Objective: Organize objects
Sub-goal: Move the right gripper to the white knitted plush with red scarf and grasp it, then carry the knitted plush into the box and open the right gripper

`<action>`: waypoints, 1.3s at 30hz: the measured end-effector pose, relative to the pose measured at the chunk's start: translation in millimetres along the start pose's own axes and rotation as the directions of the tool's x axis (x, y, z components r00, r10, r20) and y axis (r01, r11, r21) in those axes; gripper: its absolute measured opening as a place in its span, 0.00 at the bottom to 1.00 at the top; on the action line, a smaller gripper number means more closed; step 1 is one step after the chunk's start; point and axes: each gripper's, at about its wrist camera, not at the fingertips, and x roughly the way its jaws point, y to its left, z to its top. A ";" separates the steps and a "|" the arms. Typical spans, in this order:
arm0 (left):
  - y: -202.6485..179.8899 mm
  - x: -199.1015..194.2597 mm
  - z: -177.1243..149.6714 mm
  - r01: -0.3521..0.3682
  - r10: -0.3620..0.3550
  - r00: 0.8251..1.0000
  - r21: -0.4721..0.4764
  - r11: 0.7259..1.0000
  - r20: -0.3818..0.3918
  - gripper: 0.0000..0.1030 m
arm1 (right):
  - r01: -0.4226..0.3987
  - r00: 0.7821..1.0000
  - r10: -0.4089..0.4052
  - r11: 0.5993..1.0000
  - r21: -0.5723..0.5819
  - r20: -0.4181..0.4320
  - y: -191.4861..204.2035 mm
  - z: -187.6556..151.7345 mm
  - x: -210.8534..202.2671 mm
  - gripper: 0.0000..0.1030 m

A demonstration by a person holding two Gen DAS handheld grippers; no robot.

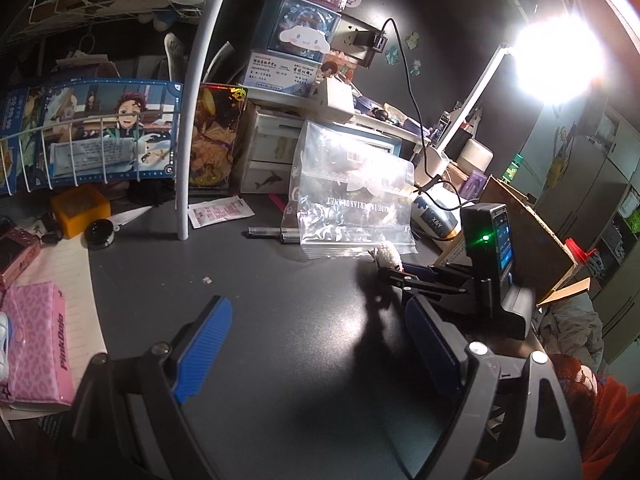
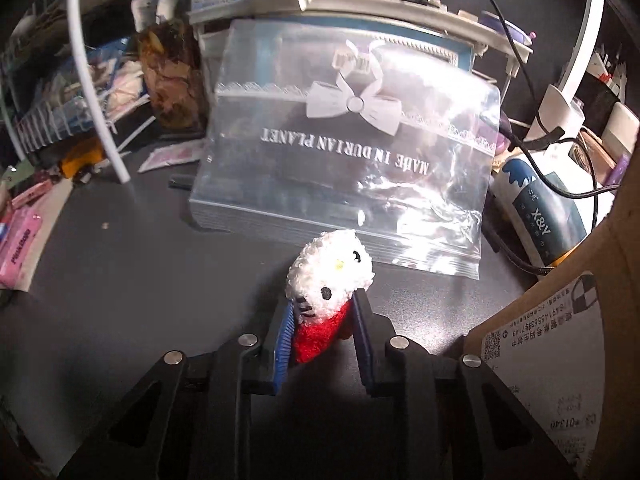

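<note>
My right gripper [image 2: 322,312] is shut on a small crocheted cat doll [image 2: 328,280] with a white head and red body, held just above the dark desk. The doll [image 1: 387,256] and right gripper [image 1: 394,270] also show in the left wrist view, at the right. A clear zip bag [image 2: 344,152] printed "MADE IN DURIAN PLANET" lies just beyond the doll, leaning on a blue box; it also shows in the left wrist view [image 1: 352,196]. My left gripper [image 1: 316,320] is open and empty, above the desk in front of the bag.
A cardboard box [image 2: 560,320] stands at the right. A white shelf pole [image 1: 188,120] rises left of the bag. A pink pouch [image 1: 36,344] lies at the left on a notebook. A pen [image 1: 272,233], a drawer unit [image 1: 272,152] and a bright lamp [image 1: 560,60] sit behind.
</note>
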 end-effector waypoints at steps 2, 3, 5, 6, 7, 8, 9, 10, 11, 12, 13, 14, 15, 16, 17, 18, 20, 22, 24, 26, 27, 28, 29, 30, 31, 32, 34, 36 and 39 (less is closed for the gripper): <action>-2.9 -3.9 -0.5 0.002 -0.002 1.000 0.003 1.000 0.000 0.84 | -0.084 0.996 0.085 0.996 -0.024 0.027 7.1 -1.9 -14.4 0.21; -4.5 -5.2 -0.5 0.005 -0.005 1.000 0.004 1.000 0.000 0.84 | -0.125 0.991 0.127 0.991 -0.055 0.039 14.1 -4.3 -25.2 0.21; -10.5 -8.5 0.1 0.032 -0.032 0.999 0.011 0.999 0.000 0.84 | -0.182 0.981 0.188 0.978 -0.101 0.057 26.3 -7.7 -44.0 0.21; -14.0 -10.0 0.3 0.048 -0.048 0.999 0.015 0.999 -0.001 0.84 | -0.214 0.973 0.223 0.969 -0.123 0.066 32.3 -9.4 -54.8 0.21; -18.6 -11.2 1.2 0.064 -0.064 0.998 0.022 0.998 -0.001 0.84 | -0.253 0.960 0.268 0.955 -0.154 0.080 39.8 -11.2 -69.5 0.21; -23.9 -12.2 2.2 0.077 -0.077 0.997 0.031 0.997 -0.002 0.84 | -0.276 0.951 0.295 0.945 -0.178 0.092 45.4 -12.8 -81.1 0.21; -28.8 -13.0 3.0 0.086 -0.086 0.996 0.039 0.996 -0.003 0.84 | -0.292 0.942 0.318 0.934 -0.205 0.105 51.2 -13.5 -92.7 0.21; -36.0 -13.7 4.3 0.100 -0.099 0.995 0.051 0.994 -0.006 0.84 | -0.308 0.931 0.343 0.921 -0.238 0.123 58.0 -15.1 -107.6 0.21; -41.4 -14.3 5.7 0.112 -0.112 0.994 0.058 0.992 -0.007 0.84 | -0.320 0.922 0.362 0.911 -0.262 0.135 61.4 -16.3 -119.5 0.21; -47.3 -15.1 7.2 0.130 -0.130 0.991 0.064 0.989 -0.007 0.84 | -0.328 0.915 0.377 0.902 -0.280 0.144 62.9 -19.4 -130.8 0.21; -54.4 -16.6 10.2 0.159 -0.159 0.987 0.070 0.985 -0.004 0.80 | -0.336 0.907 0.392 0.893 -0.299 0.152 64.7 -21.4 -143.3 0.21; -59.4 -17.5 12.8 0.178 -0.179 0.984 0.074 0.981 -0.002 0.78 | -0.343 0.902 0.403 0.887 -0.308 0.157 63.6 -21.7 -151.5 0.21; -65.4 -18.6 15.9 0.197 -0.197 0.980 0.080 0.977 -0.001 0.73 | -0.355 0.895 0.417 0.881 -0.313 0.159 62.5 -21.8 -158.6 0.21; -72.6 -19.2 19.7 0.212 -0.213 0.977 0.089 0.973 0.001 0.68 | -0.371 0.887 0.434 0.873 -0.316 0.159 58.6 -20.2 -166.0 0.21; -80.3 -19.3 23.9 0.225 -0.227 0.974 0.098 0.969 0.003 0.66 | -0.375 0.883 0.440 0.870 -0.320 0.162 55.1 -17.6 -170.3 0.21; -87.9 -18.4 28.6 0.238 -0.239 0.971 0.103 0.966 0.002 0.61 | -0.368 0.883 0.438 0.869 -0.331 0.170 49.4 -15.9 -177.9 0.21; -100.8 -16.0 36.2 0.237 -0.239 0.971 0.117 0.964 0.004 0.54 | -0.346 0.885 0.426 0.872 -0.346 0.189 37.3 -12.0 -185.4 0.21; -115.7 -11.3 45.8 0.241 -0.244 0.970 0.136 0.961 0.003 0.47 | -0.332 0.888 0.415 0.877 -0.347 0.200 21.8 -8.5 -190.8 0.21; -129.2 -6.5 53.2 0.261 -0.263 0.965 0.150 0.953 -0.006 0.46 | -0.321 0.891 0.402 0.885 -0.336 0.210 6.5 -6.1 -196.0 0.21; -148.0 2.3 62.5 0.275 -0.276 0.961 0.177 0.945 -0.018 0.46 | -0.289 0.898 0.375 0.897 -0.335 0.229 -10.5 -4.5 -201.4 0.21; -156.2 6.7 66.5 0.280 -0.280 0.960 0.190 0.941 -0.025 0.45 | -0.278 0.901 0.364 0.901 -0.332 0.235 -18.0 -3.9 -204.0 0.21; -167.3 12.8 71.7 0.287 -0.286 0.957 0.205 0.936 -0.036 0.45 | -0.264 0.906 0.349 0.908 -0.325 0.240 -27.1 -3.4 -206.5 0.21; -175.9 18.2 75.6 0.295 -0.292 0.955 0.217 0.931 -0.044 0.45 | -0.252 0.910 0.335 0.915 -0.316 0.245 -36.9 -3.0 -208.7 0.21; -183.7 23.2 78.6 0.302 -0.298 0.953 0.226 0.926 -0.053 0.45 | -0.239 0.914 0.319 0.923 -0.303 0.250 -48.1 -2.6 -211.1 0.21; -192.6 29.5 82.4 0.312 -0.306 0.950 0.236 0.920 -0.064 0.45 | -0.232 0.918 0.309 0.927 -0.294 0.250 -55.5 -0.7 -211.9 0.21; -201.7 36.8 86.4 0.326 -0.316 0.945 0.243 0.913 -0.080 0.45 | -0.221 0.923 0.294 0.933 -0.282 0.249 -66.1 0.6 -213.3 0.21; -218.6 52.2 94.2 0.356 -0.336 0.934 0.246 0.902 -0.119 0.45 | -0.201 0.933 0.265 0.946 -0.256 0.243 -86.0 0.6 -217.3 0.21; -231.9 65.8 100.1 0.379 -0.350 0.924 0.243 0.893 -0.154 0.45 | -0.187 0.943 0.240 0.955 -0.229 0.233 -105.2 0.8 -217.9 0.21; -253.9 90.5 107.5 0.404 -0.354 0.908 0.245 0.881 -0.222 0.45 | -0.175 0.954 0.214 0.966 -0.193 0.208 -127.9 0.9 -215.8 0.21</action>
